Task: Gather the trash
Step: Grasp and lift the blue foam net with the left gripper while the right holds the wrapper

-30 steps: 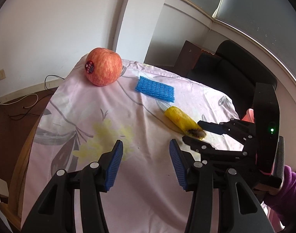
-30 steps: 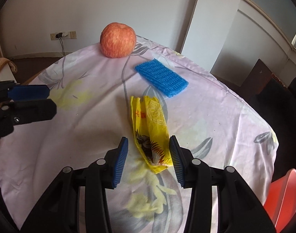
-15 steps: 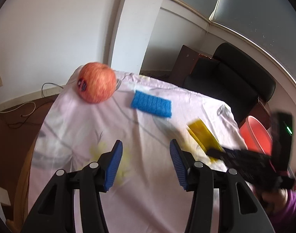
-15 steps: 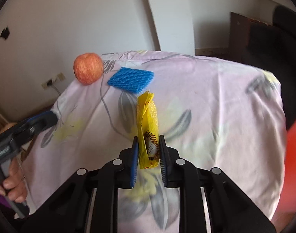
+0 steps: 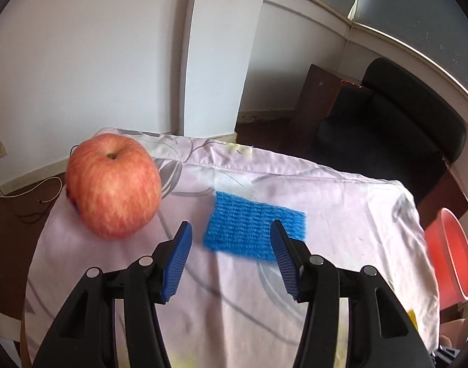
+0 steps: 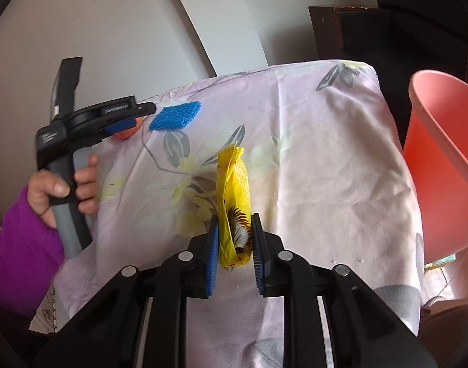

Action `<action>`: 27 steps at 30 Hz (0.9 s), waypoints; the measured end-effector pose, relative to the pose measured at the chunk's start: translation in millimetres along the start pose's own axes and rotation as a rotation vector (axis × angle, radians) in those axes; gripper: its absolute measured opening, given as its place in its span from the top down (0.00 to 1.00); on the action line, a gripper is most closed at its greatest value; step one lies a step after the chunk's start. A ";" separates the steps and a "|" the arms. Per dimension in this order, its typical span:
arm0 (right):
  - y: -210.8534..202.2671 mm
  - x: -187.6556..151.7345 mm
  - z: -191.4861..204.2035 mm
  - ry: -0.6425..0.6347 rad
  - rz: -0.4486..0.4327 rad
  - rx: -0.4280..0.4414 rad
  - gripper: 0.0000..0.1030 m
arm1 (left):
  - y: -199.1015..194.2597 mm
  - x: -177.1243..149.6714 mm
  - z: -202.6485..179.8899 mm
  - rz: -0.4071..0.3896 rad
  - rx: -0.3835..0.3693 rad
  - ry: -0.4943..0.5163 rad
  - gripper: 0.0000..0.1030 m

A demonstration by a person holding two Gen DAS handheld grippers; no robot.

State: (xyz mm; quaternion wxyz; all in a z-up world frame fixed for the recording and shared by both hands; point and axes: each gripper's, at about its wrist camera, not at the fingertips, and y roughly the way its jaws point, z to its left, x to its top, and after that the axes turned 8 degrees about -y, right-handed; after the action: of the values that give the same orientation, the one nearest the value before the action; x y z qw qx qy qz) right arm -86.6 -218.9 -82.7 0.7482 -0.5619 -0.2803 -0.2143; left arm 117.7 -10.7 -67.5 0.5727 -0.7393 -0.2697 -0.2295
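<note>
**Right jaws pinch wrapper; left jaws wide over net**

Jaws of the right gripper (image 6: 234, 247) are narrow, pressed on the lower end of the yellow wrapper (image 6: 234, 196), having just closed on it. Wrapper stands up from the pads toward 12 o'clock, crumpled, upper end over the flowered cloth (image 6: 326, 159). Whether that end touches the cloth I cannot tell.

Left gripper (image 5: 230, 245) jaws stand wide, nothing between the pads. Blue foam net (image 5: 252, 228) lies flat on the cloth just beyond the tips, at 12 to 1 o'clock from them; the right pad overlaps its near corner in the left wrist view, contact not clear.

Apple (image 5: 112, 185) sits upright at 10 o'clock from the left gripper's tips, near the net but apart, close to the far left cloth edge.

Red bin (image 6: 442, 165) stands off the cloth's edge at 3 o'clock in the right wrist view, rim tilted.

Hand (image 6: 62, 187) in a purple sleeve (image 6: 22, 245) grips the left gripper's handle at 9 o'clock in that view.
</note>
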 end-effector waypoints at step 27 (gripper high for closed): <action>8.7 -2.4 -10.0 0.078 0.029 0.029 0.81 | 37.8 -5.1 -20.9 0.050 0.075 0.054 0.50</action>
State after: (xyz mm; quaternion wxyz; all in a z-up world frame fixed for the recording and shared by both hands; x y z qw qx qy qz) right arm -81.1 -226.1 -92.7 0.7696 -0.5461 -0.2460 -0.2212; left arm 138.2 -39.2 -93.1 0.6128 -0.7173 -0.2439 -0.2246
